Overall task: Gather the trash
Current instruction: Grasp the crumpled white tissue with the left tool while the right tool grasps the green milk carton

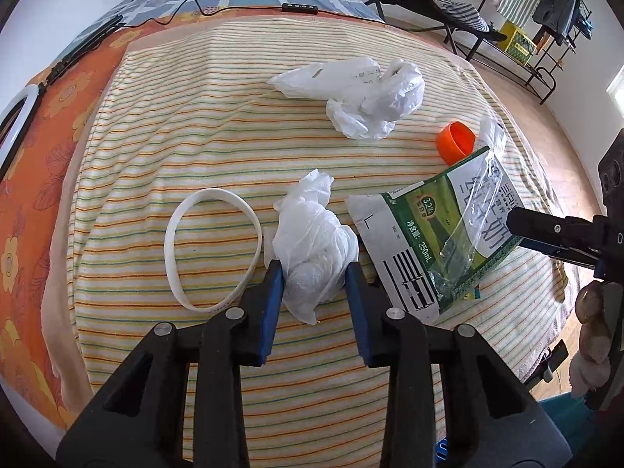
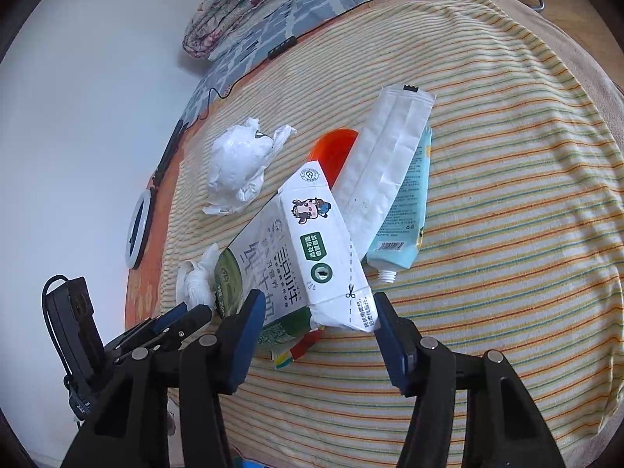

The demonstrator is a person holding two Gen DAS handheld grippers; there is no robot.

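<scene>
Trash lies on a striped towel on a bed. My left gripper has its blue pads on either side of a small crumpled white plastic bag; the jaws are open around it. My right gripper is open around the end of a flattened green and white milk carton, also in the left wrist view. A larger white plastic bag, an orange cap, a white rubber band, a white pouch and a light blue tube lie around.
An orange floral sheet and a ring light lie at the bed's left edge. A folded quilt and black cable are at the far end. A chair and clothes rack stand on the floor beyond.
</scene>
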